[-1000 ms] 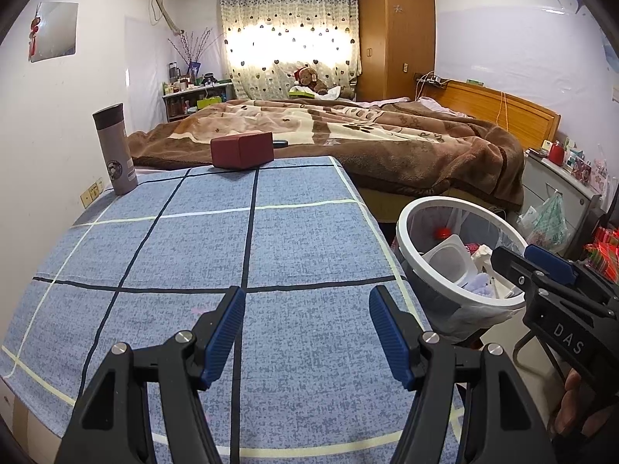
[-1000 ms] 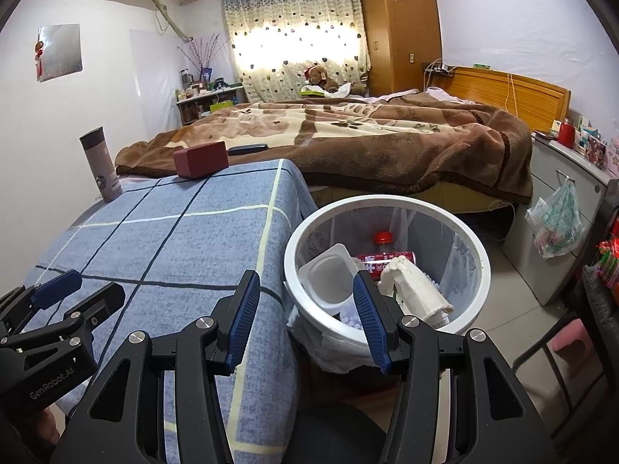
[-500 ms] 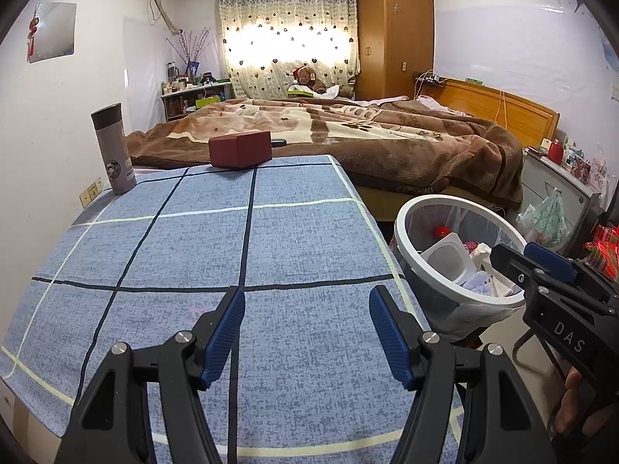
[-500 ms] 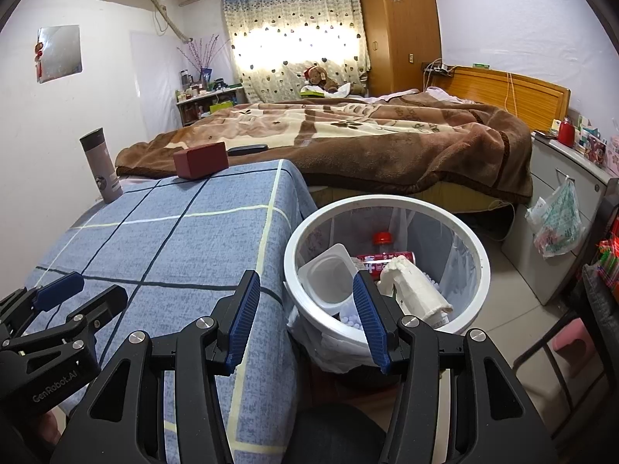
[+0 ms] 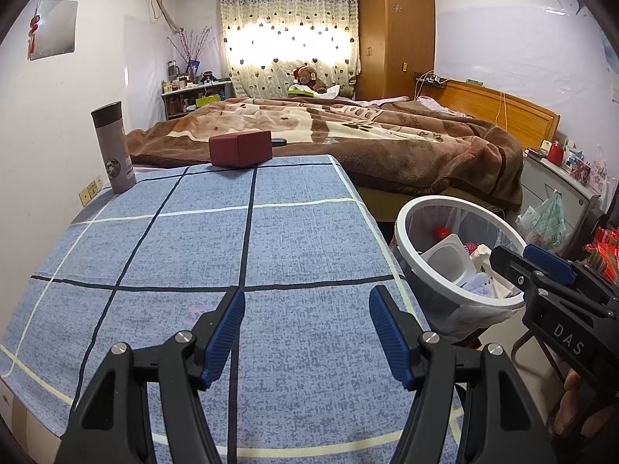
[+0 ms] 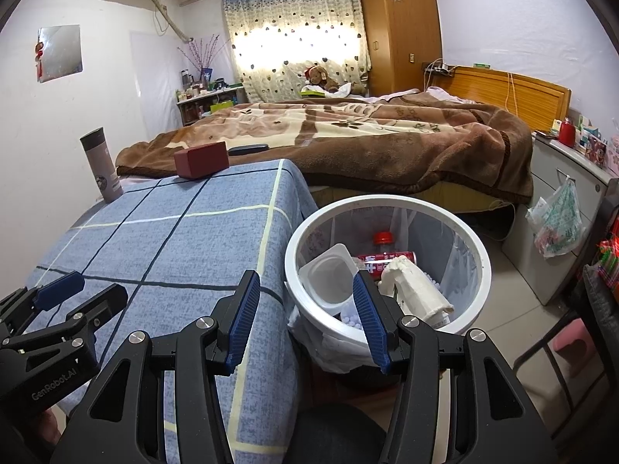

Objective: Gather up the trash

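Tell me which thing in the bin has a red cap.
The bottle at the back of the bin. The white tub and crumpled paper cup in front show no cap.

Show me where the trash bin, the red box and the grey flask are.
trash bin (image 6: pixel 387 202): right wrist view, far rim.
red box (image 5: pixel 240 149): left wrist view, front face.
grey flask (image 5: pixel 114 150): left wrist view, body.
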